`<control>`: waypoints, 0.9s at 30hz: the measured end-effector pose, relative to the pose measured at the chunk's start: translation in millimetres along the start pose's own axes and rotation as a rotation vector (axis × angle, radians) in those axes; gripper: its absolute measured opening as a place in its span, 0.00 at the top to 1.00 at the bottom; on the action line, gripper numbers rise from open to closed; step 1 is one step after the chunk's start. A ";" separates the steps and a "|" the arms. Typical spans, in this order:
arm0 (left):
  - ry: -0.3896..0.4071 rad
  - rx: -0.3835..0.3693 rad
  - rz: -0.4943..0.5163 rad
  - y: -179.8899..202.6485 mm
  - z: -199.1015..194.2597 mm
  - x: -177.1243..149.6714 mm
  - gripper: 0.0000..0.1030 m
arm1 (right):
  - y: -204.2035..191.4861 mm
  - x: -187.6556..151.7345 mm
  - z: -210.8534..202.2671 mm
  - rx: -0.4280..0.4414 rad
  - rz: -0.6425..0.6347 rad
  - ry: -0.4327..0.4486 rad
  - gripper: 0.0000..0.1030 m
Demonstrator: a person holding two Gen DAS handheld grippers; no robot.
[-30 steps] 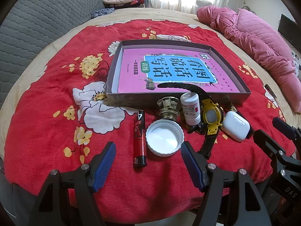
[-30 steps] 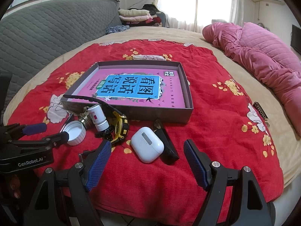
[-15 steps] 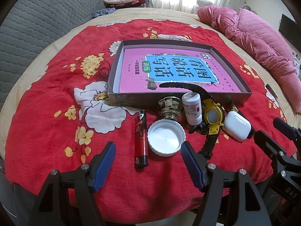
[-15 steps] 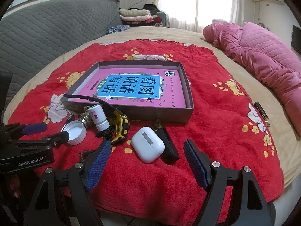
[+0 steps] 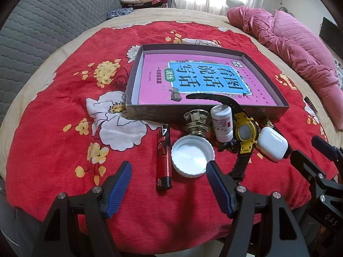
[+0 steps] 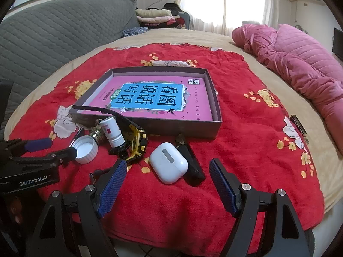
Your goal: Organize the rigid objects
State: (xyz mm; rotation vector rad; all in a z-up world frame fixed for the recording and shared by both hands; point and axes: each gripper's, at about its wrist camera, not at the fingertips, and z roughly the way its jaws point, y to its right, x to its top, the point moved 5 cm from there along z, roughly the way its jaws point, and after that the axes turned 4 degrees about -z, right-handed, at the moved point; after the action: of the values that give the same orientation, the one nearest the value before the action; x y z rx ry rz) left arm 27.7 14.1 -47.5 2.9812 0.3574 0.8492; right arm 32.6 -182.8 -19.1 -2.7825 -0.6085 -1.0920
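Note:
A grey shallow box (image 5: 283, 105) (image 6: 216, 98) with a pink book lying inside sits on the red floral blanket. In front of it lie a red battery (image 5: 164, 156), a white cap (image 5: 191, 157) (image 6: 85, 148), a glass knob (image 5: 197, 124), a small white bottle (image 5: 223, 124) (image 6: 112, 132), a yellow watch (image 5: 245, 132) (image 6: 137, 143), a white earbud case (image 5: 271, 143) (image 6: 168, 162) and a black clip (image 6: 190, 160). My left gripper (image 5: 169, 184) stands open just short of the battery and cap. My right gripper (image 6: 167, 182) is open around the near side of the earbud case.
A pink quilt (image 6: 300, 64) lies at the right on the bed. A grey headboard (image 6: 53, 32) rises at the left, with folded clothes (image 6: 154, 16) behind. The bed's front edge runs just under both grippers. A small dark comb-like item (image 6: 299, 124) lies at the blanket's right edge.
Both views have shifted slightly, so the objects sit a little lower and nearer. Nothing was grasped or moved on the blanket.

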 end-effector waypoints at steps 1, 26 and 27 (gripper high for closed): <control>-0.002 0.002 -0.002 -1.2 0.3 -0.1 0.31 | -0.5 -0.5 0.3 0.001 0.000 -0.001 0.22; -0.040 0.028 -0.062 -26.8 8.6 1.0 0.31 | -15.5 -9.3 18.0 0.020 -0.103 -0.040 0.22; -0.044 0.025 -0.066 -27.8 9.4 1.0 0.31 | -15.4 -9.3 18.7 0.022 -0.104 -0.040 0.22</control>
State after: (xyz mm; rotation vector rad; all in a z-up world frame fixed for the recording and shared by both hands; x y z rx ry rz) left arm 27.5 41.7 -57.3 2.9868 0.4648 0.7769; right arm 32.1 -167.5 -40.1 -2.7881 -0.7722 -1.0434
